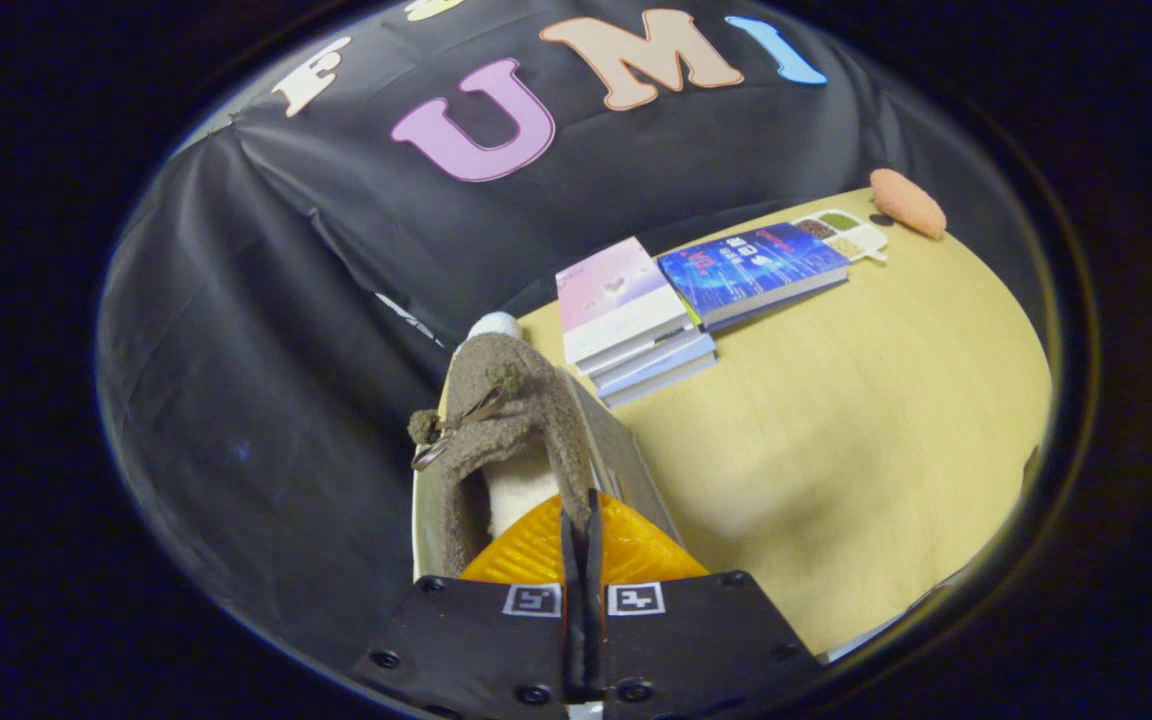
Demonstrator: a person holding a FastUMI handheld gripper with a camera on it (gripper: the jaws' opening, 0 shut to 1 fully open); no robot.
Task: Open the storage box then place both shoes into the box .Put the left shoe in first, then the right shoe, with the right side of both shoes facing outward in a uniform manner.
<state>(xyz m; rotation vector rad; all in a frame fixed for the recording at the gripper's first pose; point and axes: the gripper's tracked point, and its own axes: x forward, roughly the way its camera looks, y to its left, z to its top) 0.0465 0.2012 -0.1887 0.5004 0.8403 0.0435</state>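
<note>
One shoe [506, 420] hung pinched by its collar in the clenched gripper [581, 520], over the box [626, 450]. Books [636, 320] lay farther off on the tabletop [836, 420].

Gripper [581, 520]: fingers pressed together on the shoe's rim.
Shoe [506, 420]: stood just ahead of the fingers, at the table's left edge.
Table [836, 450]: extended right of the shoe.
Stacked books [631, 320]: lay beyond the shoe.
Single book [751, 270]: lay right of the stack, touching it.
Divided tray [846, 235]: lay behind the single book.
Sponge [906, 203]: lay beyond the tray, near the table's far edge.
</note>
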